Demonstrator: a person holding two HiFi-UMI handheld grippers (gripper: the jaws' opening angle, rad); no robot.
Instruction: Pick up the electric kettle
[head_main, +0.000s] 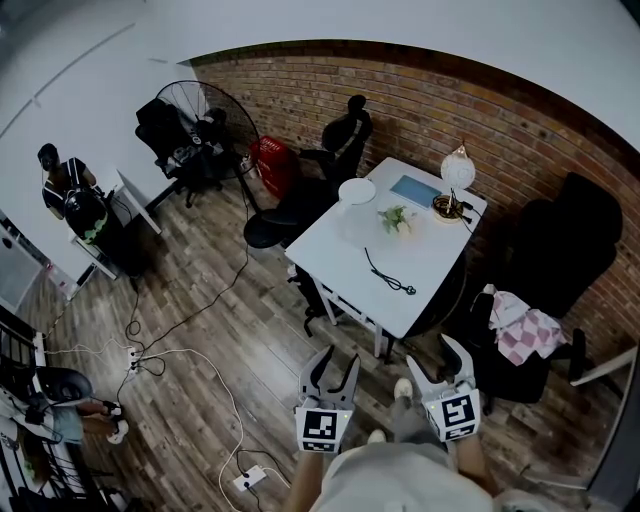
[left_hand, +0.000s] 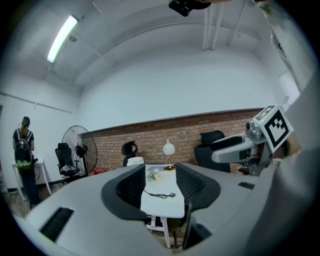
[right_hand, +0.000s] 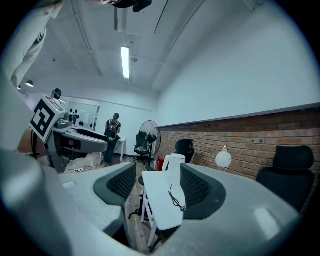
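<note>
In the head view, the white cylindrical electric kettle (head_main: 356, 190) stands upright at the far left corner of the white rectangular table (head_main: 345, 250), just beside a dark office chair (head_main: 335, 150). A loose black power cable (head_main: 390, 272) lies on the near half of the tabletop. The left gripper (head_main: 336, 362) and the right gripper (head_main: 437, 358) are both low in the picture, off the table's near end and well apart from the kettle. Each has its jaws spread and nothing between them. The left one lines up more closely with the kettle's corner, so it is probably slightly the nearer.

In the left gripper view, the jaws stand apart and empty, and the table runs away between them. The kettle (left_hand: 135, 161) shows small at the far end, just above the tip of the left jaw, so it lies ahead and a little to the left.

In the right gripper view, the jaws are also parted around empty air. The kettle (right_hand: 175, 162) sits almost centred between them at the far end, beyond the cable (right_hand: 176, 196).

The kettle's long axis is vertical, so a level approach along the table's length suits it, with the whole tabletop to cross first.
</note>
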